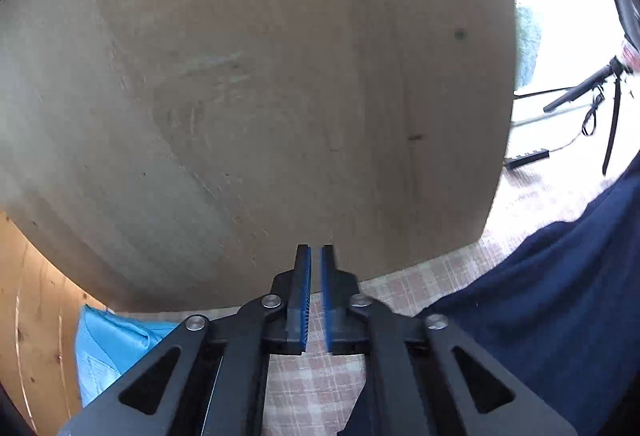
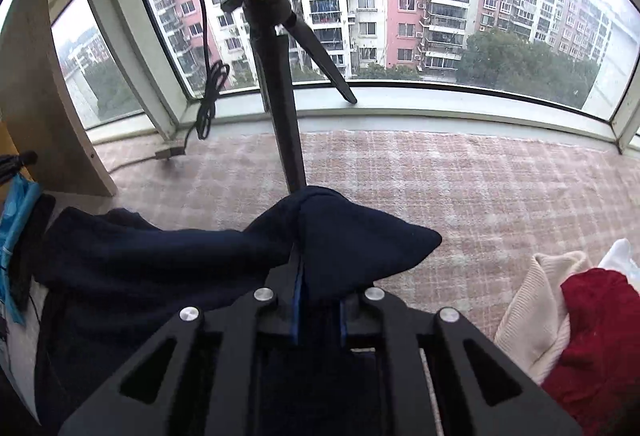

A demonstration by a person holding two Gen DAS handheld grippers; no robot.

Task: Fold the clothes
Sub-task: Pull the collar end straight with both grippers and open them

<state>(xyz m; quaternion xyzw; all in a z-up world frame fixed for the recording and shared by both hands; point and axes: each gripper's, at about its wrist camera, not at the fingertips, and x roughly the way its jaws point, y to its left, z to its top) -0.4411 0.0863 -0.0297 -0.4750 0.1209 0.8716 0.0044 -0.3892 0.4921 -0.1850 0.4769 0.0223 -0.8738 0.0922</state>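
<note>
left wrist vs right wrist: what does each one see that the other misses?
Left wrist only: the left gripper, jaws nearly closed with nothing between them, facing a big beige panel.

Right wrist only: the right gripper shut on the navy garment, the window, plus cream and red clothes.

Both: the navy garment, light blue cloth, checked pink carpet and tripod.
</note>
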